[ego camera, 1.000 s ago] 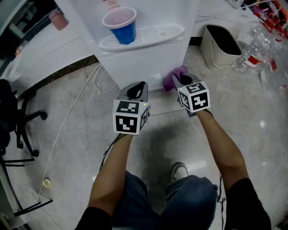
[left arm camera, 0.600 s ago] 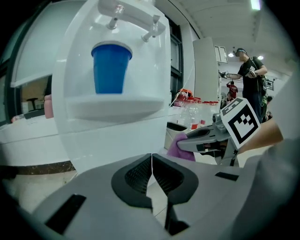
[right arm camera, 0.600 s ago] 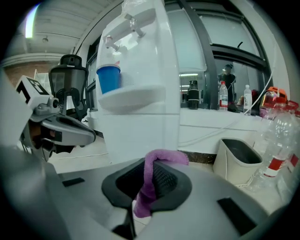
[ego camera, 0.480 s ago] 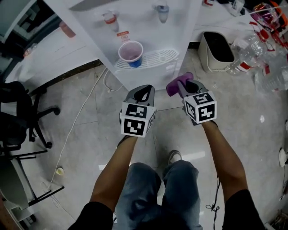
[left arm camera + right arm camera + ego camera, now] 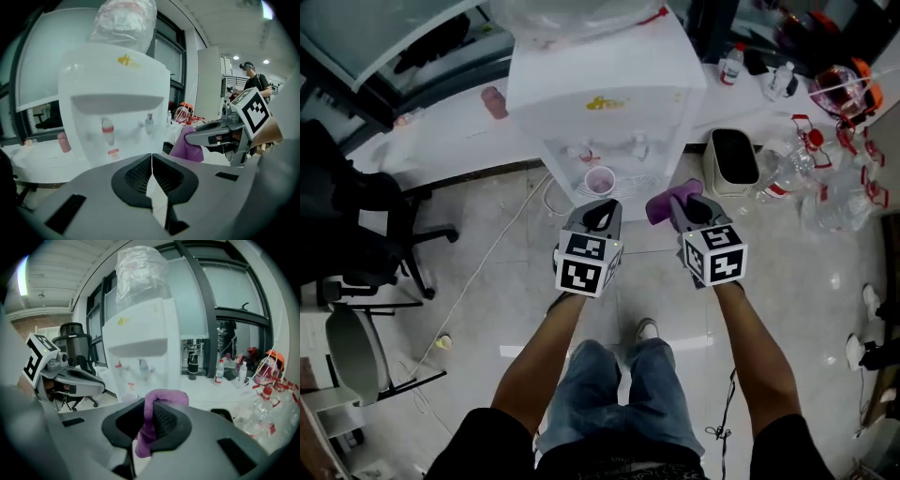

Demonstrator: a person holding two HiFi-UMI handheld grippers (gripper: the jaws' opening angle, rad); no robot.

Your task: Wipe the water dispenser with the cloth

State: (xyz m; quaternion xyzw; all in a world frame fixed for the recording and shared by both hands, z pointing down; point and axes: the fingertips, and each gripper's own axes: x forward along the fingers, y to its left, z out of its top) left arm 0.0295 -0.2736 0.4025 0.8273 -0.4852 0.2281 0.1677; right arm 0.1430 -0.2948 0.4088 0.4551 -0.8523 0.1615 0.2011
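Upper centre of the head view: a white water dispenser on a pale tiled floor. A clear, crinkly-looking bottle stands on its top. Two taps show in the recess on its front, and a cup sits on the tray below them.

Centre of the head view, just below the dispenser: both grippers are held side by side at the ends of bare forearms, pointing toward the dispenser's front.

Left gripper: the jaws are pressed together with only a thin seam between the pads. Nothing is caught in them. It hangs short of the dispenser, not touching it.

Right gripper: the jaws are clamped on a purple cloth. The cloth is folded over the top of one pad and runs down through the gap. A loose end hangs out beneath. In the head view the cloth bunches at the gripper's tip, toward the dispenser's lower right corner. The right gripper view shows the dispenser well ahead of the cloth, with no contact.

Right of the dispenser: a white bin with a dark inside, then a scatter of clear plastic bottles along the upper right edge.

Left side of the frame: a black office chair. A white cable trails across the floor from the dispenser's base toward the lower left.

Bottom centre: the person's jeans and one shoe.
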